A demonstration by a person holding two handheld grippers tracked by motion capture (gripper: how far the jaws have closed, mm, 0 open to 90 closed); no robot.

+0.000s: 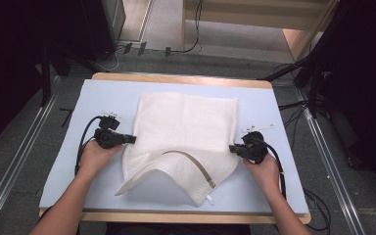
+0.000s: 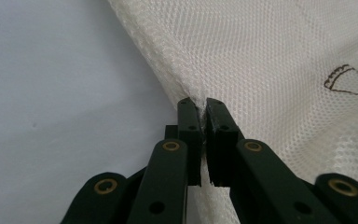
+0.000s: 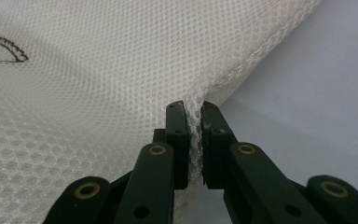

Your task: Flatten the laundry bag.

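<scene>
A white mesh laundry bag (image 1: 186, 132) lies spread on the pale blue table mat (image 1: 103, 93), its near edge folded back to show a tan zipper band (image 1: 196, 164). My left gripper (image 1: 132, 139) pinches the bag's left edge, jaws shut on the mesh (image 2: 261, 60), as the left gripper (image 2: 199, 103) view shows close up. My right gripper (image 1: 232, 148) grips the bag's right edge; in the right gripper (image 3: 193, 106) view a fold of mesh (image 3: 98, 93) is squeezed between the black jaws. A small brown mark (image 2: 342, 79) shows through the fabric.
The mat covers a wooden table (image 1: 181, 78). Cables (image 1: 83, 142) trail from both grippers. Dark stands and metal floor rails (image 1: 328, 161) flank the table, and cords lie on the floor beyond the far edge.
</scene>
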